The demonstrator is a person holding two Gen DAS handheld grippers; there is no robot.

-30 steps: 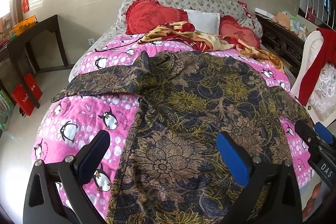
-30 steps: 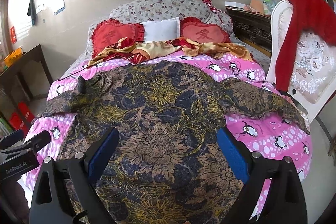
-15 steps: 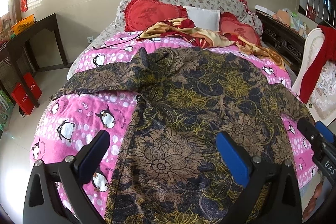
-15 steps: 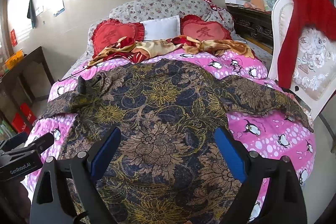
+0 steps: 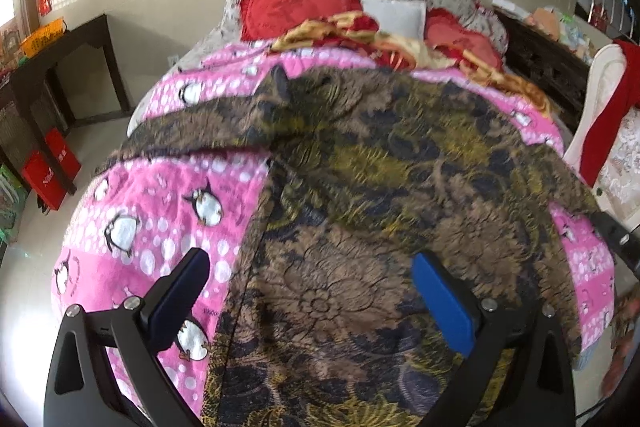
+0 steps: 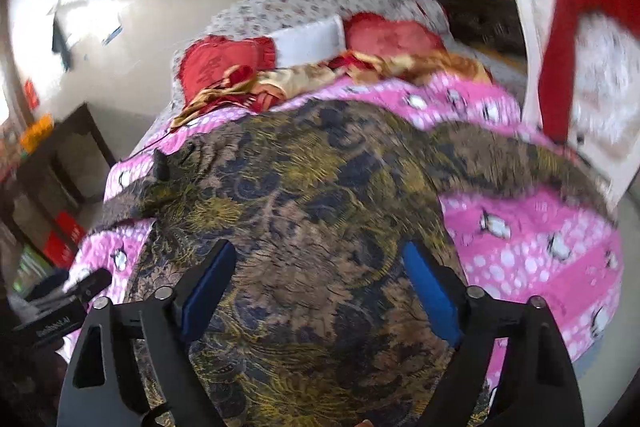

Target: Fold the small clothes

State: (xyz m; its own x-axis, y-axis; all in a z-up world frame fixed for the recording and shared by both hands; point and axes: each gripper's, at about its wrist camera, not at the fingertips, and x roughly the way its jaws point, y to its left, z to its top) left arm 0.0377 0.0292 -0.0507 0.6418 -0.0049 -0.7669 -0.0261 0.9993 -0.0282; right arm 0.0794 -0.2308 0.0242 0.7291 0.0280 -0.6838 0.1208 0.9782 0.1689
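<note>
A dark floral garment in brown, gold and navy (image 5: 380, 187) lies spread flat on the pink penguin bedspread (image 5: 160, 211), sleeves out to both sides. It also shows in the right wrist view (image 6: 300, 227), blurred. My left gripper (image 5: 310, 295) is open and empty above the garment's lower left part, its left finger over the bedspread. My right gripper (image 6: 316, 291) is open and empty above the garment's lower middle. The left gripper's body (image 6: 60, 311) shows at the left edge of the right wrist view.
Red heart pillows (image 5: 292, 7) and a crumpled gold and red cloth (image 5: 360, 31) lie at the head of the bed. A white chair with a red cloth (image 5: 612, 115) stands at the right. A dark wooden table (image 5: 52, 67) and red box (image 5: 50, 167) stand at the left.
Both grippers have moved forward and lower over the garment, which fills more of each view. The right wrist view has tilted and blurred. Both grippers stay open.
</note>
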